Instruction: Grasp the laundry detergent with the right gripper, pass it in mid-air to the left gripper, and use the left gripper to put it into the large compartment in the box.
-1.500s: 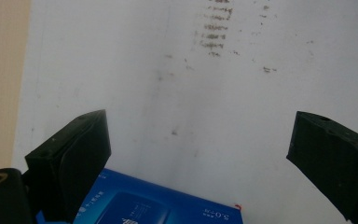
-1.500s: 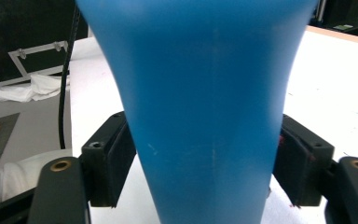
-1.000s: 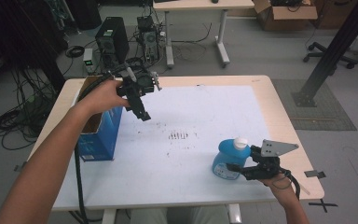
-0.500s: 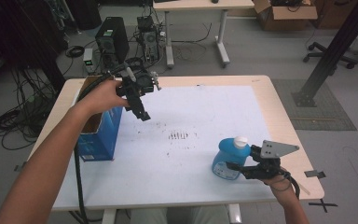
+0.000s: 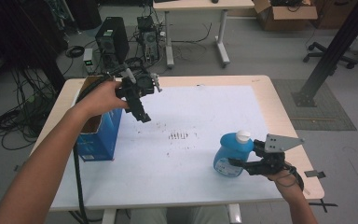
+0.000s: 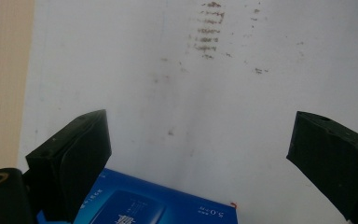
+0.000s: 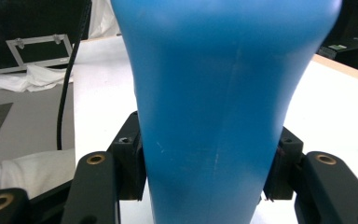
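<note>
A blue bottle [image 5: 230, 154] with a white cap stands out at the near right of the table. My right gripper [image 5: 237, 164] is shut on its body from the right. In the right gripper view the blue bottle [image 7: 214, 93] sits between the jaws of my right gripper [image 7: 209, 168], with both pads pressed on its sides. My left gripper [image 5: 142, 114] hangs above the far left of the table, pointing down, beside an open blue box [image 5: 98, 135]. My left gripper [image 6: 200, 154] is open with nothing between its jaws, and the blue box [image 6: 140, 205] lies below them.
A white sheet [image 5: 191, 107] covers most of the wooden table, with dark smudges [image 5: 179, 136] near its middle. A black cable [image 5: 78, 177] hangs off the near left edge. Behind the table are computer cases [image 5: 109, 44], cables and another table [image 5: 196, 7].
My right gripper has lifted slightly with the blue bottle in it. The left gripper has stayed where it was.
</note>
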A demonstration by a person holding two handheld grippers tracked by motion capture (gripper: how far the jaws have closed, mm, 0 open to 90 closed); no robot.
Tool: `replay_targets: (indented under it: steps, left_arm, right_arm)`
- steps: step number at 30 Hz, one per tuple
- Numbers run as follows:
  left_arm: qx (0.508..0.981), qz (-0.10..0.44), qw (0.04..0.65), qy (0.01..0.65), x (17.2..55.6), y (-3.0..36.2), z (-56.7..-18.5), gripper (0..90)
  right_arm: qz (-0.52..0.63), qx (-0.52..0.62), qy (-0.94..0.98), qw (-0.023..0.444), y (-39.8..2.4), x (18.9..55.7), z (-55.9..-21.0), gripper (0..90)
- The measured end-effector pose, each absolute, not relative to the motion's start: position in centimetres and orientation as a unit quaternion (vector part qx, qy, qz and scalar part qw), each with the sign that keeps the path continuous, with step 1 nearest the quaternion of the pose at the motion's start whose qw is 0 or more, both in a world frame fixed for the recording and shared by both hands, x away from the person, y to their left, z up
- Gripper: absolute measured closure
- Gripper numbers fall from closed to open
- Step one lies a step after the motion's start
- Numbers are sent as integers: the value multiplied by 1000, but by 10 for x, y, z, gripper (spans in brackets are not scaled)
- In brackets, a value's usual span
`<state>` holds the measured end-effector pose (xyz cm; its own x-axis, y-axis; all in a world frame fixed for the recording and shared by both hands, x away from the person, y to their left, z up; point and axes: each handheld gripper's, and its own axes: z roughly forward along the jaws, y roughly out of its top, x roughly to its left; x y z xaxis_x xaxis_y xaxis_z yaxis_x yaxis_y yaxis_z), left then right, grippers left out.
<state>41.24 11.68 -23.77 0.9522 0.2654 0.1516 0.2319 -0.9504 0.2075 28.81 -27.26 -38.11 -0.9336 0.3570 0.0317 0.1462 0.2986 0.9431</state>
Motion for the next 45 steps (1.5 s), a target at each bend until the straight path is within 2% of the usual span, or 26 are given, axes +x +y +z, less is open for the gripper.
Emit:
replay_targets:
  steps: [31, 45]
  left_arm:
    - [983, 107, 99, 109, 361, 111, -211, 69]
    - [986, 95, 104, 90, 339, 101, -197, 71]
  right_arm:
    - [564, 88, 818, 71, -250, 314, -306, 448]
    - [570, 49, 819, 45, -227, 325, -296, 448]
